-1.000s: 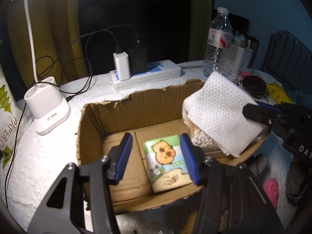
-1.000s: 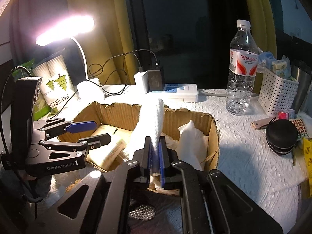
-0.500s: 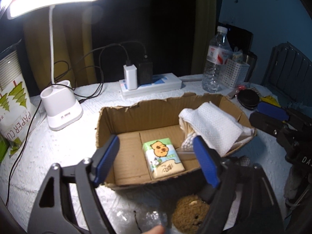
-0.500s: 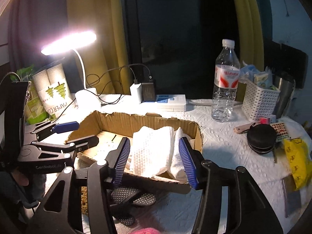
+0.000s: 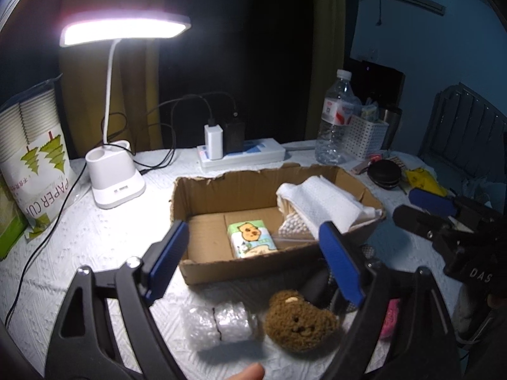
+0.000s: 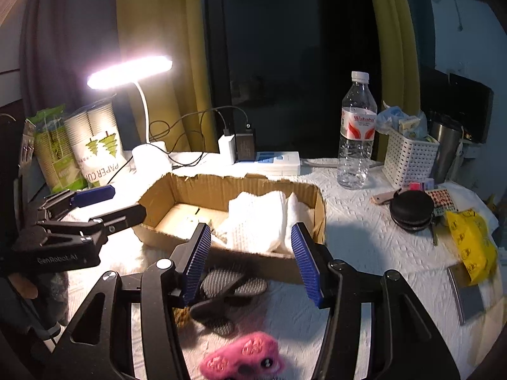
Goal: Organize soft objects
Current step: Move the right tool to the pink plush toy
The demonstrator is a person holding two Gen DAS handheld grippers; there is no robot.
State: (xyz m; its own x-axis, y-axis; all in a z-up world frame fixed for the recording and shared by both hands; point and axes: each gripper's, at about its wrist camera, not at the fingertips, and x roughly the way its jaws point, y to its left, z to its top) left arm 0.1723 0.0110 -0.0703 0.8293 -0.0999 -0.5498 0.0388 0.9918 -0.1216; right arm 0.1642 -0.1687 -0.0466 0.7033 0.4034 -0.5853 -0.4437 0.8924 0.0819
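Note:
An open cardboard box (image 5: 202, 193) (image 6: 320, 221) sits mid-table. Inside lie a tissue pack with a cartoon animal (image 5: 252, 237) and a folded white towel (image 5: 323, 202) (image 6: 256, 221) at the right end. My left gripper (image 5: 253, 259) is open and empty, held above the box's near wall. In front of the box lie a brown plush bear (image 5: 299, 321), a bubble-wrap roll (image 5: 221, 324), a dark mesh item (image 6: 228, 288) and a pink plush (image 6: 244, 357). My right gripper (image 6: 250, 262) is open and empty, just short of the box.
A lit desk lamp (image 5: 112, 177), paper cup sleeve (image 5: 35, 155), power strip with chargers (image 5: 240, 155), water bottle (image 6: 356, 133), white basket (image 6: 408, 158), black round case (image 6: 410, 210) and yellow bag (image 6: 472, 247) surround the box on the white tablecloth.
My right gripper let go of the white towel, which now lies in the box, and drew back. Both grippers pulled away from the box and upward; the left opened wider.

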